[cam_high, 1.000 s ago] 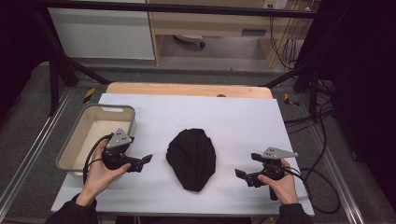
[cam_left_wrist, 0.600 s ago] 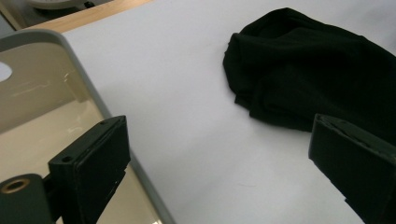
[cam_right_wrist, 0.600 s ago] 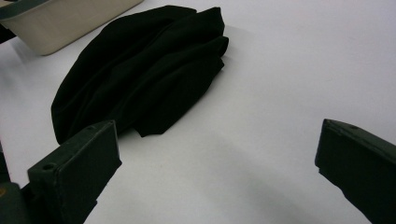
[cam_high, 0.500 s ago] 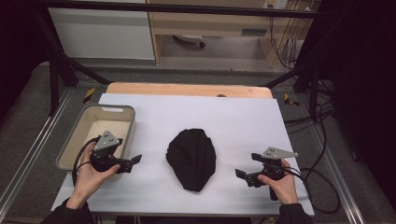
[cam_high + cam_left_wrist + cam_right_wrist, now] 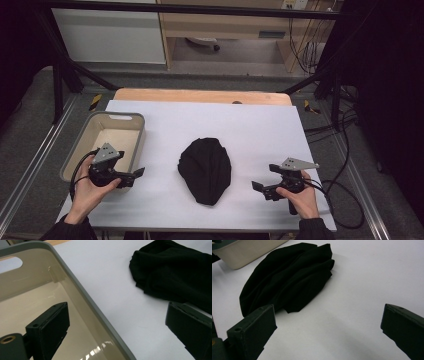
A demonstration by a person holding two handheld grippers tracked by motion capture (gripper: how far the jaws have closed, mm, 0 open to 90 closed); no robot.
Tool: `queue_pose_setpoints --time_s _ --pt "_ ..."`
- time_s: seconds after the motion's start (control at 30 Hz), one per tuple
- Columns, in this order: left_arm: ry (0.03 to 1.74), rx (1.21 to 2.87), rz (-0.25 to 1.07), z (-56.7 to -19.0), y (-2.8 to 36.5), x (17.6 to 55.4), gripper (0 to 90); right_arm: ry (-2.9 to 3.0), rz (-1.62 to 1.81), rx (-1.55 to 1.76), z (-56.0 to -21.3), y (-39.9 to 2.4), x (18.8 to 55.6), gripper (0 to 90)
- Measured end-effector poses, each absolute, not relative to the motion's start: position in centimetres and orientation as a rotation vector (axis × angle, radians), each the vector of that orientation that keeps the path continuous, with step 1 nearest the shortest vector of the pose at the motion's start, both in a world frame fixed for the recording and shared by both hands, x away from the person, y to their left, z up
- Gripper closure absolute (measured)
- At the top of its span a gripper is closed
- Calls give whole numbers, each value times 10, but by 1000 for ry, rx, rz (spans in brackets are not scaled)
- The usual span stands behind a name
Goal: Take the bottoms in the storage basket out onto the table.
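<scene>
Cloth (image 5: pixel 205 170) lies between both grippers' wide-apart jaws, touching neither.

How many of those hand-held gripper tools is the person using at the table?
2. The left gripper is held over the near end of the beige tub, jaws open. The right gripper is held above the white table, right of the black cloth, jaws open.

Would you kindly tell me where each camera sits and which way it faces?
High view: above the table's near side, looking forward and down; both hands, left gripper, right gripper.
Left gripper view: on that gripper, open jaws straddling the bin's rim.
Right gripper view: low, open jaws facing the black cloth.
All three share cloth and bin.
</scene>
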State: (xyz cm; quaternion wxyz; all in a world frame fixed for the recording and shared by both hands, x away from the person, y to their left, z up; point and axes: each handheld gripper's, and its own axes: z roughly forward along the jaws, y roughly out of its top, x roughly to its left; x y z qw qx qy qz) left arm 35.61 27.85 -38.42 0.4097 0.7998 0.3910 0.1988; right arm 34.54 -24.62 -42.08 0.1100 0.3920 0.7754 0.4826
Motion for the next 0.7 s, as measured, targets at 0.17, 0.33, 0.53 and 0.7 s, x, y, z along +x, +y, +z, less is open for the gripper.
queue_pose_setpoints --time_s 0.17,0.33,0.53,0.7 --pt "993 2016 502 -387 283 356 52 2278 1420 1152 -421 -246 345 6" --pt "990 2017 498 -388 283 356 52 2281 1420 1153 -421 -246 345 6" --pt "991 2021 496 -389 283 356 52 2279 1422 1151 -420 -247 345 6" --pt "989 2020 495 -389 283 356 52 2279 1421 1151 -420 -247 345 6"
